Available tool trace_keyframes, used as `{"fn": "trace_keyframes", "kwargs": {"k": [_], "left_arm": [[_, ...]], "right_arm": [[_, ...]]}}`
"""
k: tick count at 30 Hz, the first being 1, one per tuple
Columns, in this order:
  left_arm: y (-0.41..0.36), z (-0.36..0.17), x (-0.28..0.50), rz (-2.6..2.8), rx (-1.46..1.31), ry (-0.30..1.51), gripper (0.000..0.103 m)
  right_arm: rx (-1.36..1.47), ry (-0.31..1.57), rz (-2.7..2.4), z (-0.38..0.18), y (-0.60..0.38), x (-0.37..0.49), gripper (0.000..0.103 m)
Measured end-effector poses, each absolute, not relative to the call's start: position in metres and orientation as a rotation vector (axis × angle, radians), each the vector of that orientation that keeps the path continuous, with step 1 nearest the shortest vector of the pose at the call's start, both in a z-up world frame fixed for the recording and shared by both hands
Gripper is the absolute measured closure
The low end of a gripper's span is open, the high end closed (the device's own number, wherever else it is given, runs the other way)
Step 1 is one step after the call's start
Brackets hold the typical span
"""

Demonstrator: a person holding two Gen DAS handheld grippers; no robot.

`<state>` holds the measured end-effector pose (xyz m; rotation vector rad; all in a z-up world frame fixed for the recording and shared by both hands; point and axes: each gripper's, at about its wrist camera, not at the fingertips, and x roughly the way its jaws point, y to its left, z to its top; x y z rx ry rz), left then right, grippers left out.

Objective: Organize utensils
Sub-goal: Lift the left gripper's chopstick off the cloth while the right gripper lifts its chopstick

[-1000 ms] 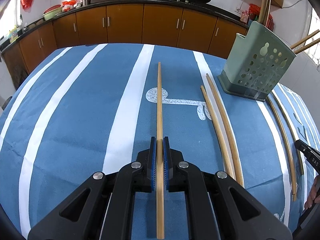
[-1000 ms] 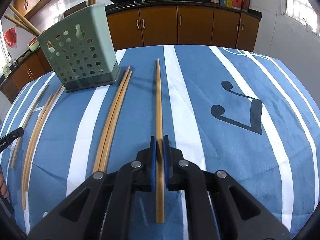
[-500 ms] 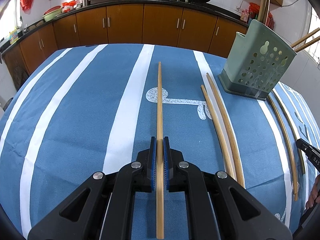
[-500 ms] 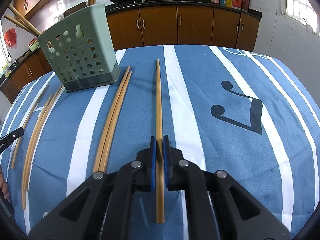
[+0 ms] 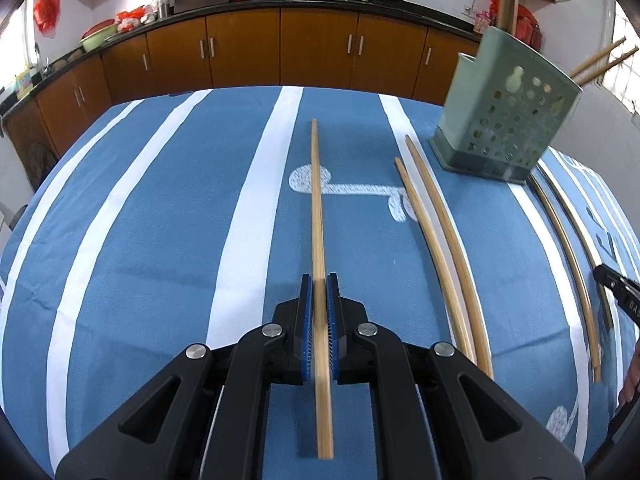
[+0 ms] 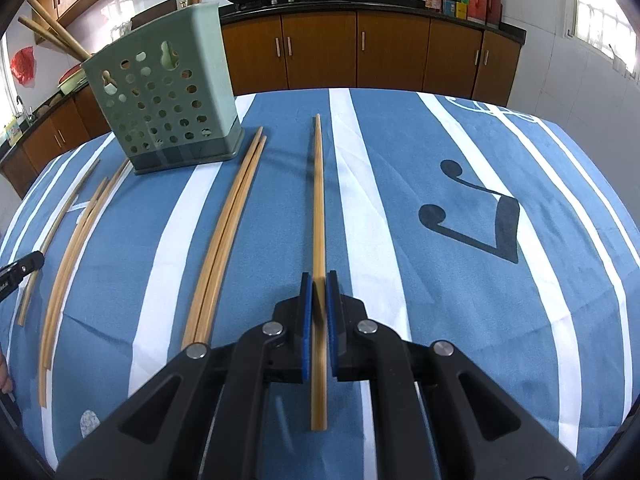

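Blue striped tablecloth (image 5: 152,240) under a half-sorted scatter of chopsticks, wooden kitchen cabinets behind.

Each gripper is clamped narrow on one chopstick lying along its fingers toward twelve o'clock: the left gripper (image 5: 319,304) holds the left chopstick (image 5: 317,208), the right gripper (image 6: 319,304) the right chopstick (image 6: 318,200). A green perforated holder (image 5: 508,120) stands at two o'clock in the left view and already has a few sticks in it. Two loose pairs (image 6: 228,232) (image 6: 72,240) lie on the cloth near it, so I judge roughly half remains.
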<state>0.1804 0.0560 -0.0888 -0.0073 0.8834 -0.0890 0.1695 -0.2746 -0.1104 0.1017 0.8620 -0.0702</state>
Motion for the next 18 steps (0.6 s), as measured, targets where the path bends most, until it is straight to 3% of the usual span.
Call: {"fn": "trace_keyframes", "kwargs": {"k": [18], "left_arm": [[0.063,-0.072,0.168,-0.082,0.009,0.857,0.096]], "right_arm": [[0.145,0.797,-0.065,-0.084,-0.287,0.154,0.095]]}}
